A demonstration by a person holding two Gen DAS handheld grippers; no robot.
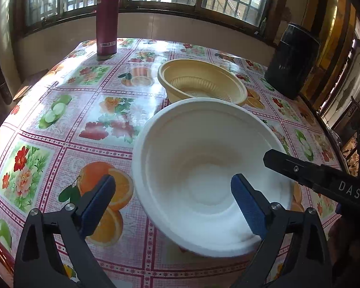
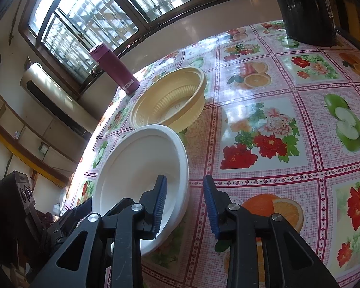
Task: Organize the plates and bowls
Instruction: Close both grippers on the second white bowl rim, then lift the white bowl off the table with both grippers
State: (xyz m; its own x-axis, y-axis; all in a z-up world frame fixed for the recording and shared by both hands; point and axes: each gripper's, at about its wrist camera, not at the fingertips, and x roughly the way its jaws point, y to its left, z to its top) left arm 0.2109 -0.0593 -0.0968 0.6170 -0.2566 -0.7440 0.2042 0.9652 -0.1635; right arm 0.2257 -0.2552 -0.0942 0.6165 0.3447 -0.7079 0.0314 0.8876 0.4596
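Sitting on the bench (image 1: 67,124) with its fruit-and-flower cloth, the white bowl (image 1: 211,144) is close to the camera, and the yellow bowl (image 1: 201,81) is just behind it at 12 o'clock. In the left wrist view, the left gripper (image 1: 172,201) has its fingers spread wide apart, one outside the white bowl's rim at 9 o'clock and one over its inside. They press on nothing. The right gripper (image 2: 184,204) has its fingers on both sides of the rim at the 3 o'clock edge, with a gap showing, so it looks loose too.

To do this step well, I think one gripper should pinch the rim firmly, lift the white bowl straight up, and set it down inside the yellow bowl without tipping it.

The left view shows the right gripper's black arm reaching in. The right view shows that the yellow bowl has ribbed walls. Both show the pink bottle (image 1: 106,19) and the black can (image 2: 307,9).
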